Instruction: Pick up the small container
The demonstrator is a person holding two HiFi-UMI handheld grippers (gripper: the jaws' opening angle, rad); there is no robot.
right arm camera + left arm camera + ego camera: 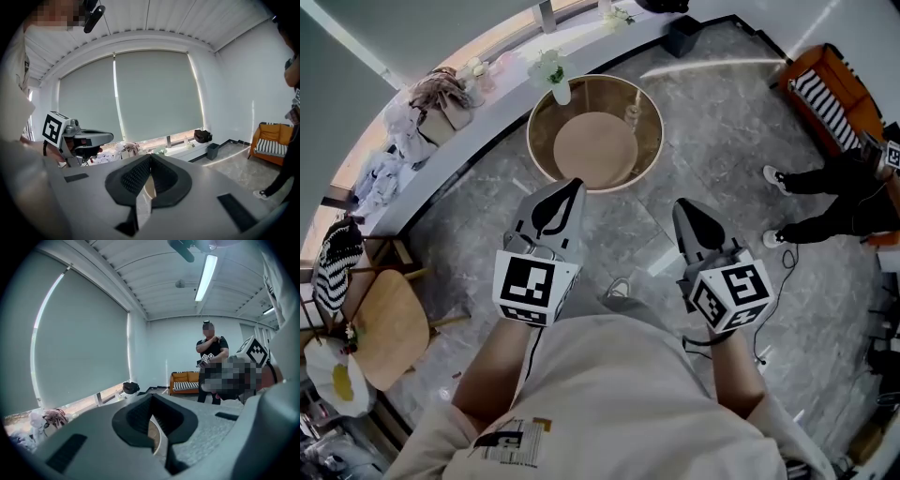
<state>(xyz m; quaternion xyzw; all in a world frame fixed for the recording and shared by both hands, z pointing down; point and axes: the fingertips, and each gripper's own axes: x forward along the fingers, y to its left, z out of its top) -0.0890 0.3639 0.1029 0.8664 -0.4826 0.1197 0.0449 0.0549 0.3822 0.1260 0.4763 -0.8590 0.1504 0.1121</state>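
In the head view a round wooden table (645,159) stands on the grey floor ahead of me. Near its far right rim sits a small pale container (631,114), with a white vase of flowers (551,77) at its far left rim. My left gripper (572,186) points at the table's near edge, jaws shut and empty. To its right my right gripper (682,204) hangs over the floor, also shut on nothing. Each gripper view shows its own closed jaws, left gripper (151,397) and right gripper (151,157), aimed level across the room; the container is hidden there.
A wooden chair (386,326) stands at the left. A long window ledge (478,122) with bags and clutter runs behind the table. Another person (836,192) stands at the right near an orange sofa (827,92). Cables (787,267) lie on the floor.
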